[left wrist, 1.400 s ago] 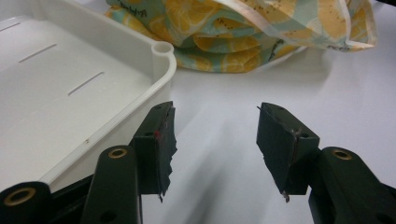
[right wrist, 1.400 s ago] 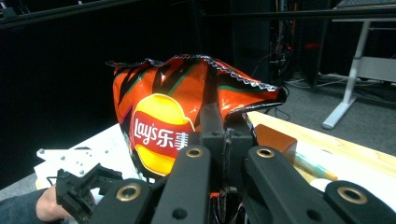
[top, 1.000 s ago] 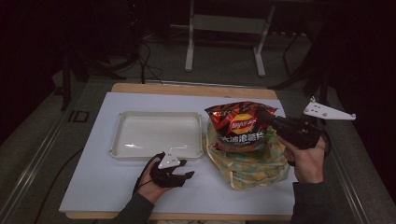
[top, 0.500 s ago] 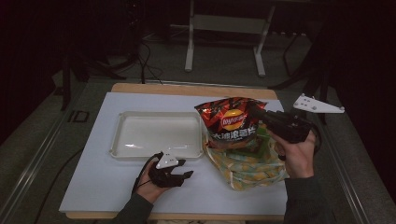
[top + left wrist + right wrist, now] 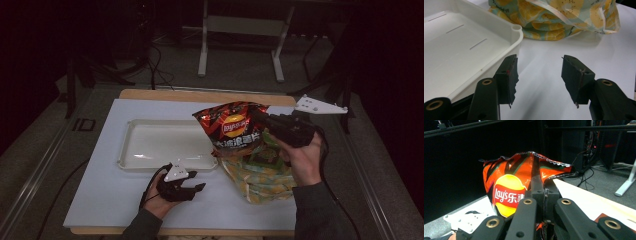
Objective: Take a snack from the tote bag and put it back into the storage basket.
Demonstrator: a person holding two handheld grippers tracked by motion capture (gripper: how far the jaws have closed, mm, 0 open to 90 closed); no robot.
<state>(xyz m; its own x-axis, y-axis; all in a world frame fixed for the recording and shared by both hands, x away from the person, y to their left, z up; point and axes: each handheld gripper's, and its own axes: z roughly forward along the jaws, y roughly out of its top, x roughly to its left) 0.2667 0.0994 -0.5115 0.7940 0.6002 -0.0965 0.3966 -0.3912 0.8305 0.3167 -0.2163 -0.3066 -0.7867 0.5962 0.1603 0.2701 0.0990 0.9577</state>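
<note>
A red and orange Lay's chip bag (image 5: 232, 127) hangs in the air above the table's right half, its left edge over the near right corner of the white tray (image 5: 160, 142). My right gripper (image 5: 264, 121) is shut on the bag's right edge. In the right gripper view the jaws pinch the crinkled foil of the chip bag (image 5: 509, 182) at the right gripper (image 5: 541, 182). My left gripper (image 5: 197, 187) rests on the table just in front of the tray. It stands open in the left gripper view (image 5: 539, 60), with nothing between the jaws.
A soft bag with a lemon print (image 5: 260, 177) lies on the white table top (image 5: 100, 200) below the chips, right of the tray; the same lemon-print bag (image 5: 564, 15) lies beyond the tray's corner (image 5: 515, 28). Cables and stand legs (image 5: 202, 50) stand behind the table.
My right gripper has carried the chip bag to the left, toward the tray. The left gripper has stayed where it was.
</note>
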